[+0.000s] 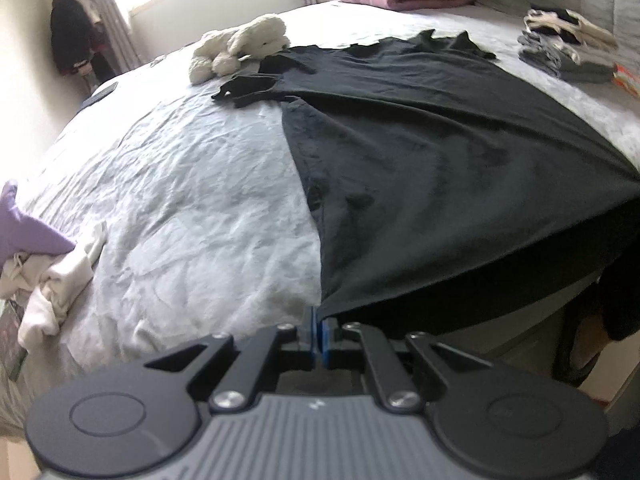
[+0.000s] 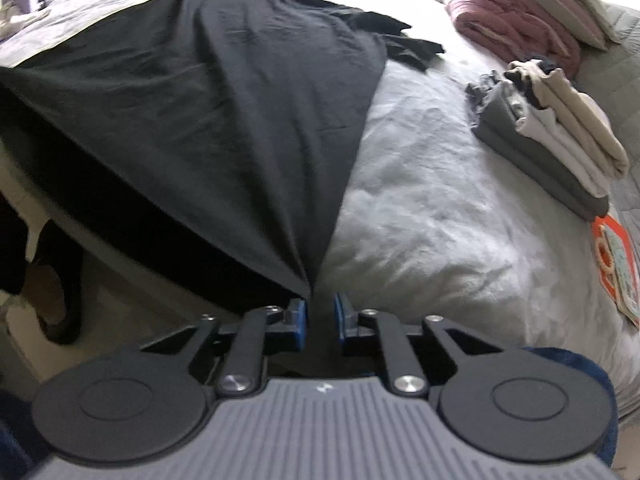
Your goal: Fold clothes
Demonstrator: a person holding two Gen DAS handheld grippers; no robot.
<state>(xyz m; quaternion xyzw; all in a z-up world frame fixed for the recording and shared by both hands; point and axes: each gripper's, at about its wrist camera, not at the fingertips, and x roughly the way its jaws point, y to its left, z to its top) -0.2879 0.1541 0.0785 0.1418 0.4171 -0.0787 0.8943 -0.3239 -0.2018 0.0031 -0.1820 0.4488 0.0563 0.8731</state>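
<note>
I have the left hand-held gripper (image 1: pixel 319 330) clamped on one bottom corner of the black shirt (image 1: pixel 420 152), its blue pads pressed together with the cloth pinched between them. My right hand-held gripper (image 2: pixel 320 320) has the other bottom corner: the fabric gathers to a point and runs down between its blue pads, which stand a little apart around the bunched cloth, so I read it as gripping the shirt.

The shirt lies spread across the bed (image 1: pixel 180 200), on a wrinkled white sheet, with its collar and sleeves toward the far side and its hem pulled off the near edge, lifted and taut between my two grippers. Folds fan out from each held corner.

Near the shirt's far end, a white plush toy (image 1: pixel 240 46) sits just beside one sleeve. On the right side of the bed I see a stack of folded clothes (image 2: pixel 560 136) in grey and beige, well apart from the shirt, and beyond it a folded pink blanket (image 2: pixel 516 20). On the left edge of the bed lies a loose heap of unfolded garments (image 1: pixel 44 272), pale and purple.
</note>
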